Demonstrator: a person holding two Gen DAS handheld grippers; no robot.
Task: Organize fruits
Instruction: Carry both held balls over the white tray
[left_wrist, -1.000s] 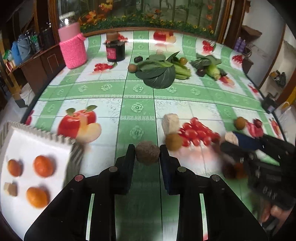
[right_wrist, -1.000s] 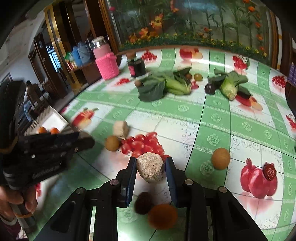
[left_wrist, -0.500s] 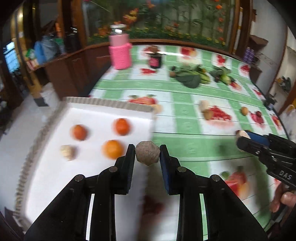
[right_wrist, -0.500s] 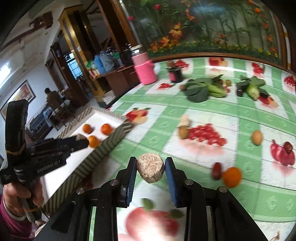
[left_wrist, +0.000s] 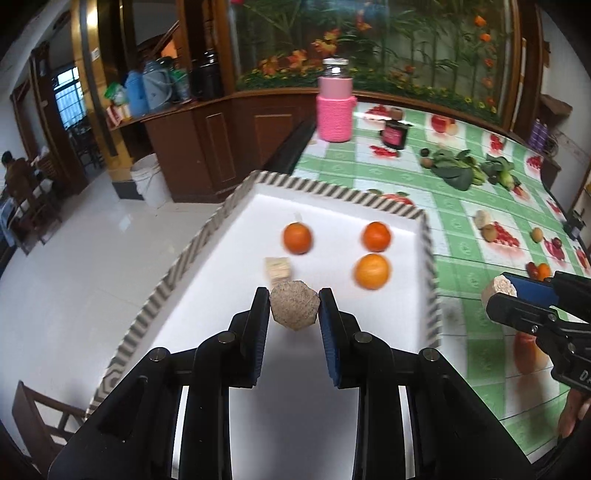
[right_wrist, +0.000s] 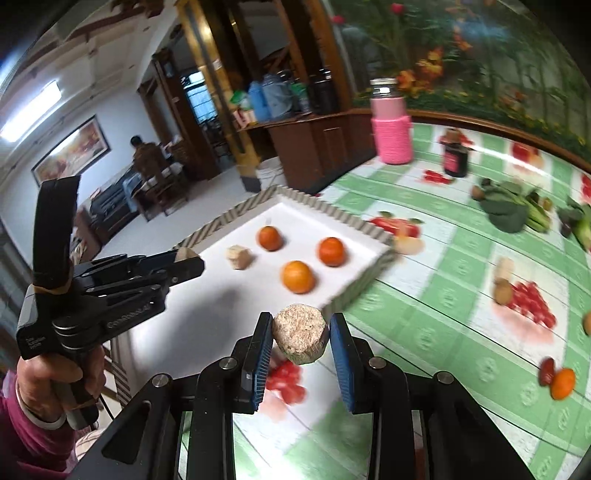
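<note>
Both grippers have been travelling from the table's fruit scatter to the white tray. The left gripper is pinching a brown faceted lump between its jaws, hanging over the tray near three oranges. The right gripper is clamping a tan cylindrical piece, hovering beside the tray's striped edge above the green tablecloth.

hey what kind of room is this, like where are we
Probably a home dining or living room: a table under a fruit-print cloth, wooden cabinets holding jugs and bottles, and a framed picture on the far wall.
</note>
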